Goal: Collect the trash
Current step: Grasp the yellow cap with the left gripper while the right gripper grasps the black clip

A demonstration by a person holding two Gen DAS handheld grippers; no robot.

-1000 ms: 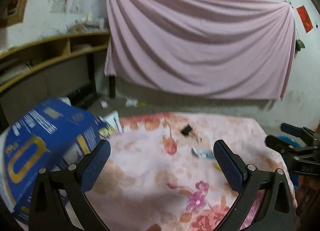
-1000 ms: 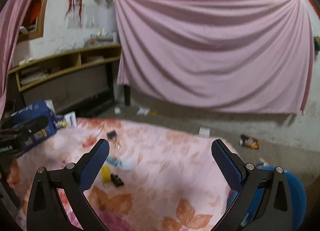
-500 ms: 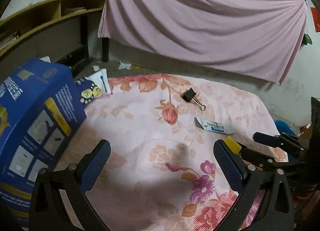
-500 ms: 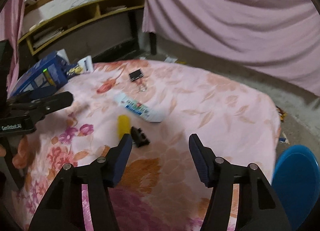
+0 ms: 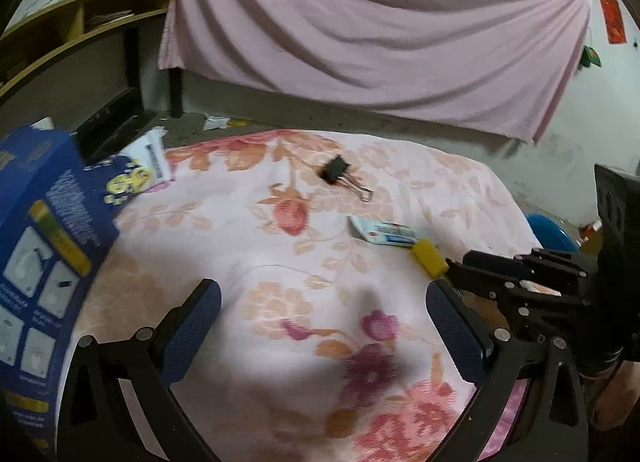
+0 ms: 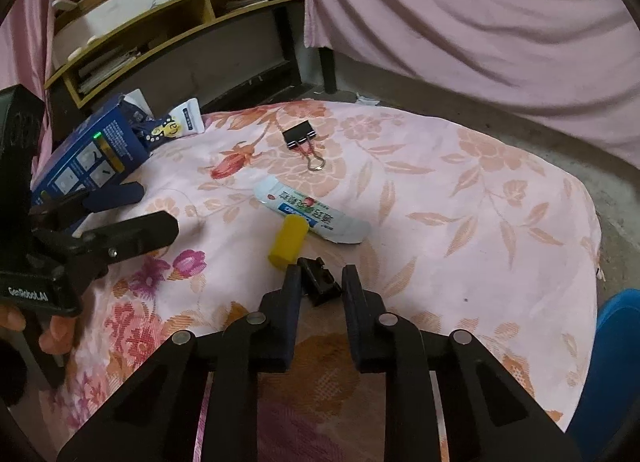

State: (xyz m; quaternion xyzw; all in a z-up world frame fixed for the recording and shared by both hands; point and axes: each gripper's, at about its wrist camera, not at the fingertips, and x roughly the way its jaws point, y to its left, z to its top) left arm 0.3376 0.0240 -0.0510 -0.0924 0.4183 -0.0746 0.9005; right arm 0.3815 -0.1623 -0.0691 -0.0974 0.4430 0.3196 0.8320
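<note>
While its jaws are closing, the right gripper (image 6: 320, 282) tilts steeply down over the floral cloth (image 6: 460, 201), a small black clip (image 6: 320, 282) between its fingers, beside the yellow block (image 6: 288, 240). Alongside, the left gripper (image 5: 320, 314) hovers, fingers spread wide, holding nothing.

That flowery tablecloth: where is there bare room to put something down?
Free: the wide stretch of the cloth right of the tube and binder clip, out to the table's edge. Crowded: the middle, where the yellow block touches the tube and the right tool is closing around a small black piece; the blue box fills the left corner.
</note>
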